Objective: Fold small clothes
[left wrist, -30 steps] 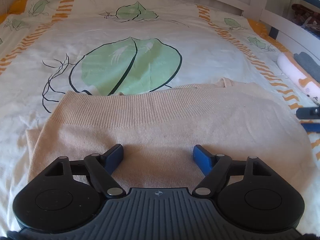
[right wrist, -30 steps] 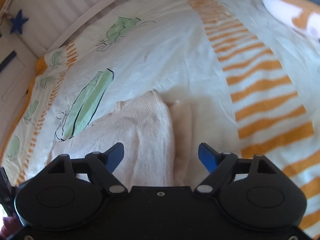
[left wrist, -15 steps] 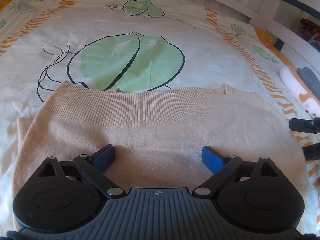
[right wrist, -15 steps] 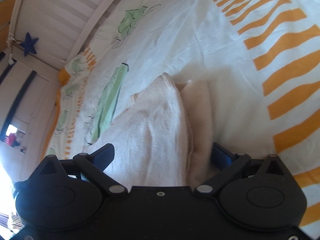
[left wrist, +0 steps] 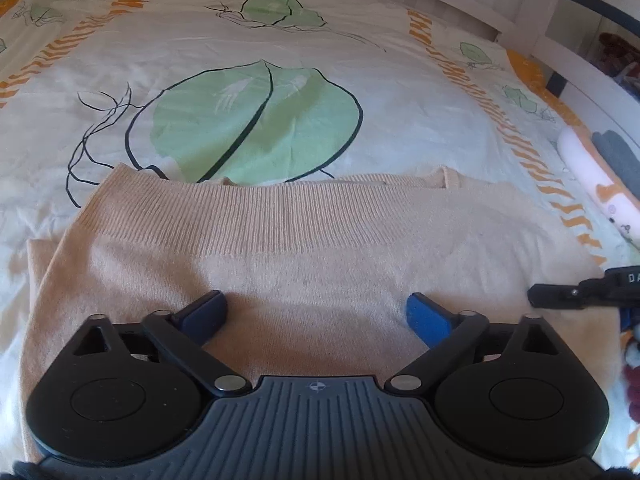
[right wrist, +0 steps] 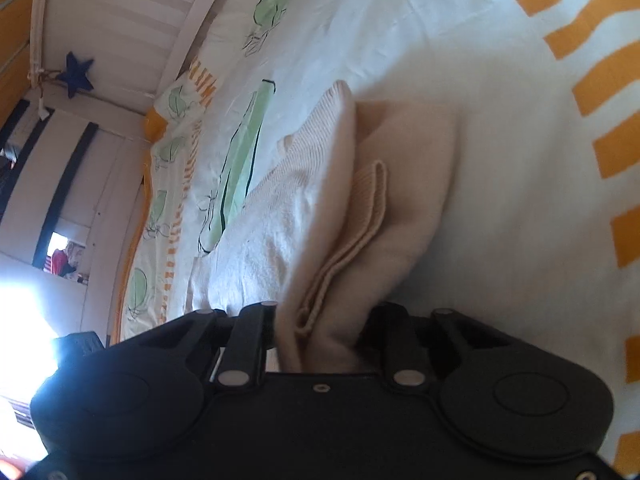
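Left wrist view: beige knit sweater [left wrist: 320, 264] lies flat on the bed cover [left wrist: 420, 120], filling the lower half of the frame. Ribbed hem band runs side to side across its far edge, overlapping the base of the big green leaf print [left wrist: 256, 124]. A folded-in layer sticks out at 9 o'clock. Left claw [left wrist: 316, 314] hovers low over the near part of the sweater, blue fingers [left wrist: 426, 318] spread wide, nothing between them. Whether the tips touch the knit, cannot tell. At 3 o'clock the black tip of the right claw [left wrist: 560, 294] reaches in at the sweater's right edge. Beyond it, at 2 o'clock, a white and orange plush toy [left wrist: 588, 176] lies along the bed side, a grey item behind it. White bed rail [left wrist: 460, 4] at 12 o'clock.

Right wrist view: camera rolled hard to one side. Right claw [right wrist: 326, 332] is closed down on the bunched edge of the sweater [right wrist: 320, 208]; cloth fills the gap between the black finger links, the tips themselves are buried in it. Several layers show in the pinch, including a ribbed cuff or band edge [right wrist: 360, 220]. Sweater trails away toward 11 o'clock over the bed cover. Orange stripes at 3 o'clock. A blue star [right wrist: 75, 74] hangs on the wall at 10 o'clock.
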